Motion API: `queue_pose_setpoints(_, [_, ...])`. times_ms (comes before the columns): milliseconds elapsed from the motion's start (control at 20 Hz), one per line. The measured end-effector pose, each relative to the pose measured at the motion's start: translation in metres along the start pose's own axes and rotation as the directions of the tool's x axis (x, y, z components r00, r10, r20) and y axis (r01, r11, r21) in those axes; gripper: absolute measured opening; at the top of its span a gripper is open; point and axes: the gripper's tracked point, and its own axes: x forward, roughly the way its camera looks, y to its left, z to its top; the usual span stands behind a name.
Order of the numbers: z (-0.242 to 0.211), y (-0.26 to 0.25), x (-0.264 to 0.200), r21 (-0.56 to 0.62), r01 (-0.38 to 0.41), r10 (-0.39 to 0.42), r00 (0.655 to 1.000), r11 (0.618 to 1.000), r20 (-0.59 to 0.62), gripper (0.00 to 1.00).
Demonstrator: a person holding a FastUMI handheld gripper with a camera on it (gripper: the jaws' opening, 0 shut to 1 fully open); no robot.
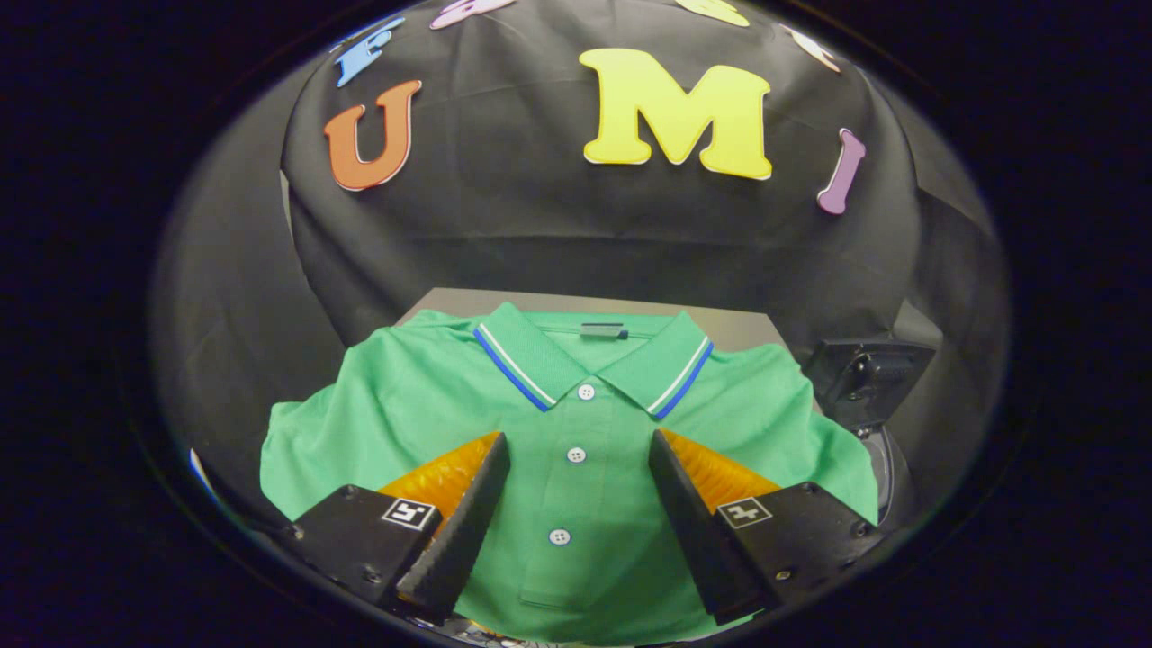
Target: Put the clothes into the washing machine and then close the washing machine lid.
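A green polo shirt (pixel 405 414) with a blue-and-white striped collar and white buttons lies spread flat on a grey table (pixel 747 326). My gripper (pixel 576 445) hovers over its chest, open, with the button placket showing between the two fingers. Neither finger presses on the cloth as far as I can tell. Right of the shirt stands a dark machine-like object (pixel 868 378) with a round rim below it, partly hidden by the shirt's sleeve and the right finger.
The grey table's far edge shows just beyond the collar. The booth's black cloth wall rises close behind the table and wraps around both sides.
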Motion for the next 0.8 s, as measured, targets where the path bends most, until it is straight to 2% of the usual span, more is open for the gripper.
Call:
queue_pose_setpoints(100, [0.000, 0.001, -0.001, 0.018, 0.009, -0.008, 0.999, 1.000, -0.032, 0.95])
queue_pose_setpoints(150, [0.001, 0.001, -0.003, 0.017, 0.010, -0.010, 0.999, 1.000, -0.037, 0.87])
queue_pose_setpoints(200, [0.002, -0.003, -0.001, 0.015, 0.017, -0.017, 0.999, 1.000, -0.032, 0.83])
queue_pose_setpoints(300, [0.003, -0.003, 0.000, 0.022, 0.014, -0.014, 0.999, 1.000, -0.035, 0.35])
queue_pose_setpoints(450, [0.002, -0.006, -0.001, -0.016, -0.030, 0.029, 0.999, 0.999, -0.038, 0.12])
queue_pose_setpoints(600, [0.002, -0.006, -0.005, -0.041, -0.077, 0.074, 0.996, 0.996, -0.052, 0.07])
queue_pose_setpoints(800, [0.005, -0.011, -0.029, 0.069, -0.143, 0.145, 0.989, 0.987, -0.023, 0.06])
